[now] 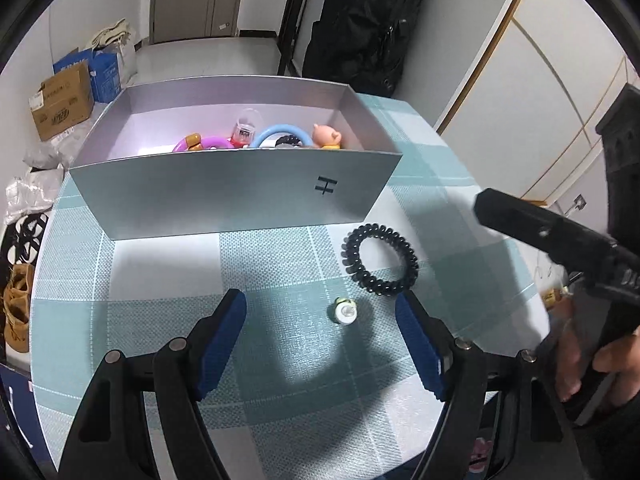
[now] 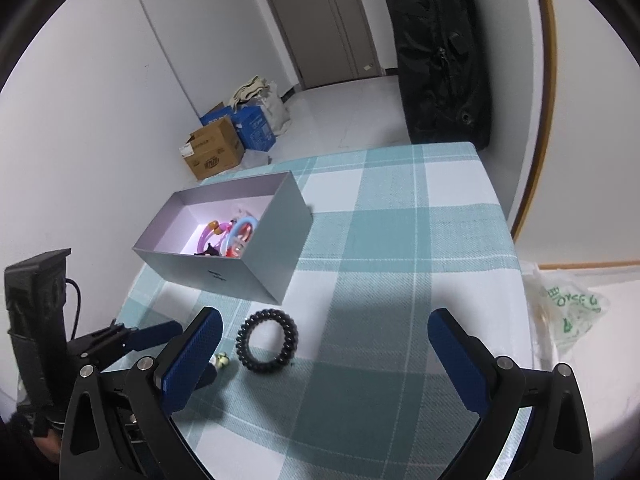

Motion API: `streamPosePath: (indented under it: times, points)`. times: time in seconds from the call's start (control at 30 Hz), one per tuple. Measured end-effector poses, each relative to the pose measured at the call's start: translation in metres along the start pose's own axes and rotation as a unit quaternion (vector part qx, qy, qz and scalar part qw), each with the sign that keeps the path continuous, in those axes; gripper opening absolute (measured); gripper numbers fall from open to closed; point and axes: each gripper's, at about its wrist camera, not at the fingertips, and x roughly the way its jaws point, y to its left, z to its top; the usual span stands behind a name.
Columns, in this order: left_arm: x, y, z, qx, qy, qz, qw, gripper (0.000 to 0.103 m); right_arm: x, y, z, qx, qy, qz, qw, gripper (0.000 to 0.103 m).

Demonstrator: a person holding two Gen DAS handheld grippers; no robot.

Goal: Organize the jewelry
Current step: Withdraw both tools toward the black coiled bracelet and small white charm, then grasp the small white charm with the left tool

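Observation:
A black spiral hair tie point(image 1: 380, 259) lies on the checked tablecloth point(image 1: 168, 272), just in front of a grey open box point(image 1: 240, 192). A small white and green trinket point(image 1: 345, 311) lies between the tips of my open, empty left gripper point(image 1: 320, 312). The box holds a pink ring point(image 1: 208, 145), a blue ring point(image 1: 280, 134), a pig figure point(image 1: 327, 136) and a small clear case point(image 1: 246, 130). In the right wrist view the hair tie point(image 2: 267, 340) and trinket point(image 2: 221, 360) lie by the left finger of my open, empty right gripper point(image 2: 326, 332). The box point(image 2: 256, 256) stands further left.
The table edge point(image 2: 504, 216) runs along the right, with a plastic bag point(image 2: 568, 312) beyond it. A black bag point(image 2: 440, 52) leans on the wall behind the table. Cardboard and blue boxes point(image 2: 224, 144) sit on the floor. The right gripper's body point(image 1: 560, 240) shows at right.

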Motion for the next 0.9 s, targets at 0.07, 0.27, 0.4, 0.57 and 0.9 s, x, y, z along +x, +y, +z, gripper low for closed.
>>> streamPosePath:
  times: [0.07,0.27,0.4,0.57,0.9]
  points:
    - [0.001,-0.003,0.0,0.008,0.001,0.004,1.0,0.073,-0.001,-0.004,-0.001,0.008,0.002,0.001,1.0,0.103]
    - [0.003,-0.018,-0.004,0.04,0.001,0.006,0.9992,0.073,-0.007,-0.011,-0.004,0.022,0.0,-0.002,1.0,0.103]
    - [0.004,-0.025,-0.011,0.063,-0.003,0.027,0.9977,0.073,-0.007,-0.01,-0.007,0.019,0.004,-0.011,1.0,0.103]
    - [0.002,-0.025,-0.015,0.07,-0.007,0.036,0.9969,0.066,-0.009,-0.01,-0.01,0.019,0.006,-0.017,1.0,0.103]
    - [0.006,-0.03,-0.011,0.091,-0.014,0.053,0.9944,0.018,-0.01,-0.011,-0.013,0.021,0.004,-0.031,0.999,0.103]
